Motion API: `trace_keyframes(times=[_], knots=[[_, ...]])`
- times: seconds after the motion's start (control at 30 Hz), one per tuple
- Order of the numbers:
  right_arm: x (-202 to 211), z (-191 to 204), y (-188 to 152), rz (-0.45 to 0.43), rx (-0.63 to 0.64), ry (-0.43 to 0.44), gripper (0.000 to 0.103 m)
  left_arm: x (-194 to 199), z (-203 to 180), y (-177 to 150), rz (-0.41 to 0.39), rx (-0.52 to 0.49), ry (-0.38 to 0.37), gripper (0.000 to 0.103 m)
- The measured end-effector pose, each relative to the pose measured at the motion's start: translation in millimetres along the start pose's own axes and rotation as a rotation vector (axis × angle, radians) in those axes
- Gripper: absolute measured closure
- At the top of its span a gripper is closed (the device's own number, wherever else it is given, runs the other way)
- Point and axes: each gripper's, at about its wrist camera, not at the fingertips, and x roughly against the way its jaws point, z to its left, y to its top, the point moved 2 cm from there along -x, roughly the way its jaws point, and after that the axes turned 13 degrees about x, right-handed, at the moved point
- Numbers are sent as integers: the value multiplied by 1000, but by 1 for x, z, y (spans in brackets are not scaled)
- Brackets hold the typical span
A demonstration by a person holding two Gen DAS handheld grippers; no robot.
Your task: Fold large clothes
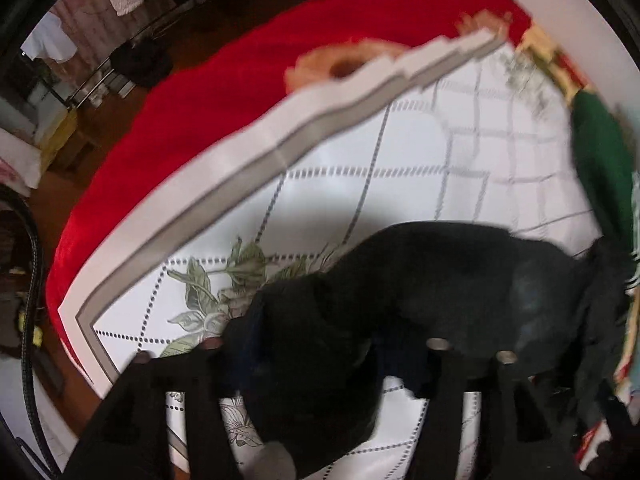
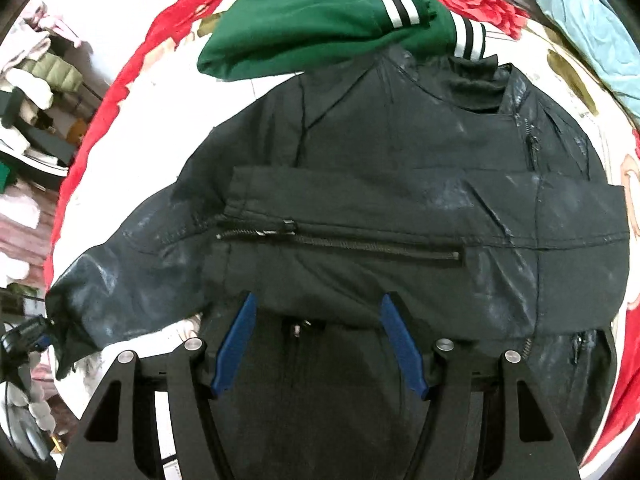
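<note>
We see the right gripper (image 2: 318, 340) half open, pads apart above the black jacket (image 2: 380, 184). The left gripper's (image 1: 320, 360) grip we cannot tell; the jacket sleeve (image 1: 420, 292) hides its tips.

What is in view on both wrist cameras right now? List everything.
jacket: one, black, shiny, spread across the bed, one sleeve folded over its front.
green top: one, green with white and black striped cuffs, just beyond the jacket's collar.
quilt: one, white with grey grid and leaf print, under the jacket.
red cover: one, red, along the bed's edge.
blue cloth: one, pale blue, far corner of the bed.
clothes pile: mixed pale colours, off the bed.
left gripper: black; sleeve end between its fingers; grip unclear.
right gripper: black, blue pads, open, over the jacket's hem.
</note>
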Motion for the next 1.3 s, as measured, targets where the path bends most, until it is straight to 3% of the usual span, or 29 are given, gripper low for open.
trace_keyframes(times=[0.03, 0.1, 0.13, 0.27, 0.37, 0.47, 0.57, 0.73, 0.8, 0.83, 0.87, 1.03, 1.17, 1.3], knots=[[0, 0, 1, 2, -6, 14, 28, 5, 11, 3, -9, 34, -25, 17], [-1, -1, 2, 5, -19, 44, 27, 28, 5, 5, -23, 113, -69, 16], [-2, 0, 3, 7, -24, 57, 27, 33, 20, 5, -25, 182, -99, 16], [-4, 2, 3, 28, -47, 88, 27, 58, 20, -50, 11, 401, -178, 16], [-9, 4, 2, 50, -64, 103, 27, 47, 12, -85, 72, 513, -220, 16], [-14, 7, 1, 70, -80, 113, 27, 13, 12, -101, 121, 621, -263, 16], [-18, 8, 0, 85, -104, 120, 27, -12, 9, -99, 83, 675, -213, 17], [-18, 8, -1, 87, -166, 136, 27, -9, -6, -72, -68, 656, -118, 19], [-17, 9, -1, 90, -183, 130, 27, -8, -12, -60, -120, 633, -74, 42], [-16, 9, -1, 90, -188, 129, 27, -9, -15, -55, -136, 609, -34, 70], [-15, 10, -1, 89, -188, 123, 27, -8, -18, -48, -149, 576, -9, 88], [-15, 10, 3, 88, -177, 72, 27, 22, -23, -21, -215, 519, -26, 97], [-27, 9, 12, 70, -255, 120, 27, 57, -37, -10, -280, 454, -50, 97], [-59, 15, 24, 77, -283, 136, 46, 85, -50, -5, -323, 394, -82, 98]])
